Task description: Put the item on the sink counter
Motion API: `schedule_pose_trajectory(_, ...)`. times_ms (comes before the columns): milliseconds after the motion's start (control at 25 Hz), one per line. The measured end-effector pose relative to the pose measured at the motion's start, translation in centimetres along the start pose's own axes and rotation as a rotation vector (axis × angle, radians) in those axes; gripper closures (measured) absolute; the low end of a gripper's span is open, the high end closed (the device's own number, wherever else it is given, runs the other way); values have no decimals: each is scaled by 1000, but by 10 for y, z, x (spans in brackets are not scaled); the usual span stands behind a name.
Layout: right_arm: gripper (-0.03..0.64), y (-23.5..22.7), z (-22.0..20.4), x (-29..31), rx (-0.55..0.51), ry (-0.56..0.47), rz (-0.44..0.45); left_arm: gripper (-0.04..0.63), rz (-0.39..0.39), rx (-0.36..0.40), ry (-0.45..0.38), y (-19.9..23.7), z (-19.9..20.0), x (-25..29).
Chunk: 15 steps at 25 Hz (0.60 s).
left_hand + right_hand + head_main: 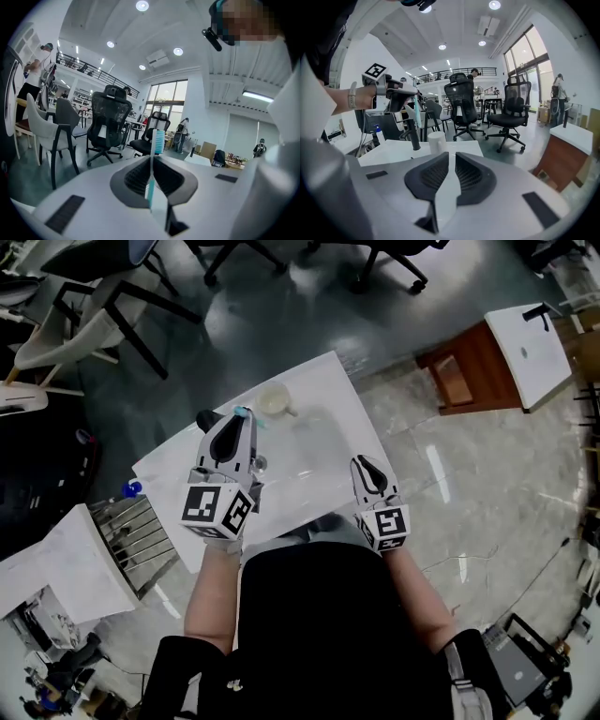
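While the person stood over the white sink counter [330,381], both grippers hung above its near edge, seen from the head view. The left gripper [241,420] had its jaws clamped tight on a toothbrush [158,140] with a white and pale blue handle. The brush was gripped low on its handle and stood upright, bristle head clear above the jaw tips. The right gripper [451,165] had its jaws drawn almost together, with nothing between them. It waited a little to the right of the left gripper and nearer the person.

On the counter beyond the grippers stood a white cup [274,401] and, just beside it, a dark faucet [411,137]. A shallow basin seemed to lie between the grippers and the cup, though glare made its outline hard to trace.

Judging by this, the toothbrush was in the air and not yet set down, so the carrying step was under way. The next move would call for lowering the left gripper to a bare patch of counter, clear of the cup and faucet. Then the jaws would need to part.
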State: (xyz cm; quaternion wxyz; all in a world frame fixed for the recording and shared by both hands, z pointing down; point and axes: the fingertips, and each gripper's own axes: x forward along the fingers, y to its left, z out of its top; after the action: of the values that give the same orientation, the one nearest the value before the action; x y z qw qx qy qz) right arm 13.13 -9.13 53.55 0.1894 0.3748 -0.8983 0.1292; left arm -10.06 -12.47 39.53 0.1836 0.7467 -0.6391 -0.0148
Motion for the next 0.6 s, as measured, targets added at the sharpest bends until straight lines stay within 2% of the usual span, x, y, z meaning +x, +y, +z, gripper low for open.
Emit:
schedule_pose_trajectory(160, 557, -4, 1, -14, 18, 9, -44, 560, -13, -28, -4, 7, -3, 21)
schedule_pose_trajectory(320, 557, -5, -1, -28, 33, 22, -84, 561, -33, -18, 1, 8, -8, 40)
schedule_pose_trajectory(600, 557, -6, -15, -43, 61, 64, -142, 560, -39, -30, 49, 19, -35, 70)
